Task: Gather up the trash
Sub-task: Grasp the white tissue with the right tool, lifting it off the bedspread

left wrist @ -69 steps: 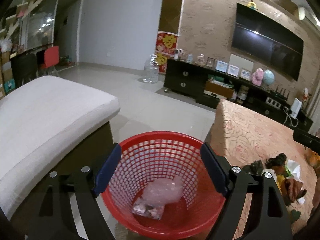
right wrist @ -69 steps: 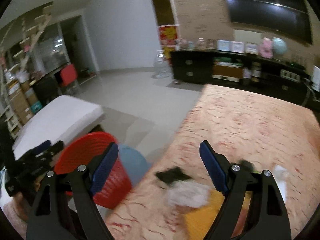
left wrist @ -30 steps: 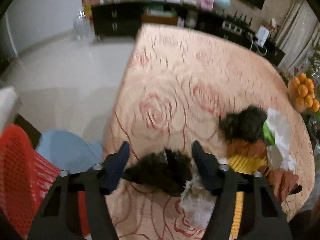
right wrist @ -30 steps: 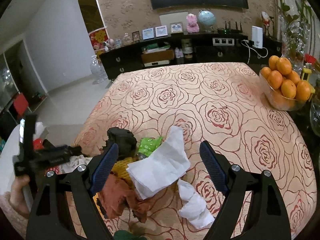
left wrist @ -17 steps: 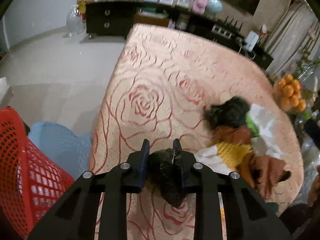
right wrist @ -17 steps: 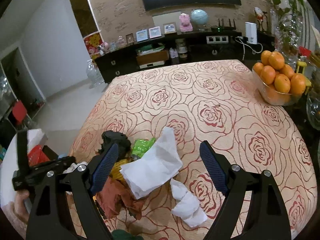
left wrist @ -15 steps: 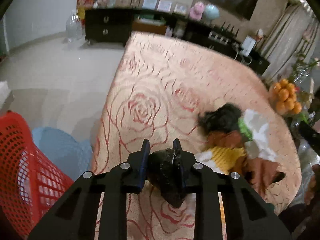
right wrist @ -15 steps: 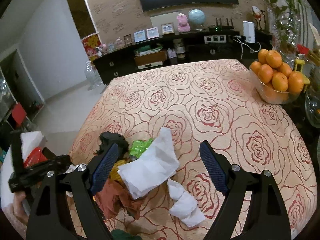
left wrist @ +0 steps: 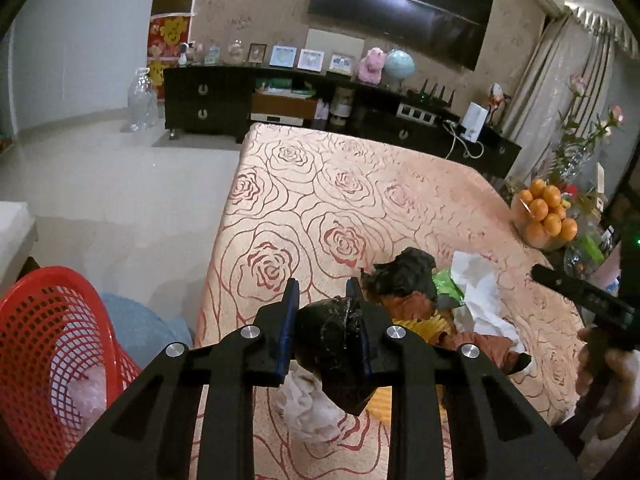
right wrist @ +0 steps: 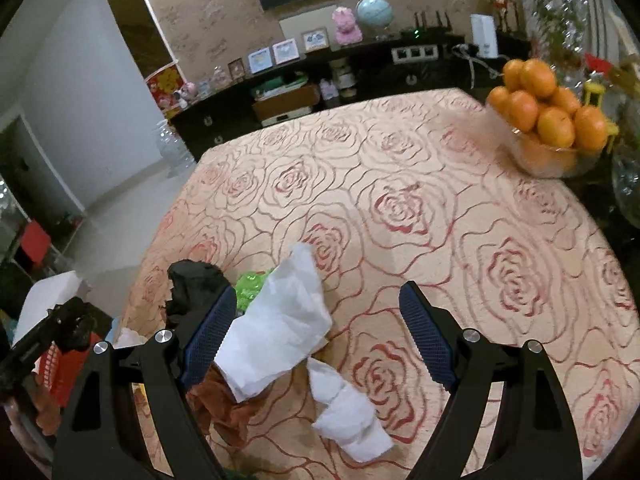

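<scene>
I'm gripping a black crumpled wad (left wrist: pixel 340 350) in the left gripper (left wrist: pixel 326 322), jaws clenched, frame centre. Red basket (left wrist: pixel 48 344) sitting lower left; I'm planning to swing over its rim before releasing. Right gripper (right wrist: pixel 316 340) hanging released above white tissue (right wrist: pixel 280 328).

This is a living room in a home. A big TV (left wrist: pixel 404 12) hangs on the wall at the top of the frame. Under it a long black cabinet (left wrist: pixel 224 98) holds photo frames (left wrist: pixel 311 59), a pink toy (left wrist: pixel 371 64) and a globe (left wrist: pixel 399 65). A bowl of oranges (right wrist: pixel 546 120) sits on the rose tablecloth (right wrist: pixel 400 208), upper right.
</scene>
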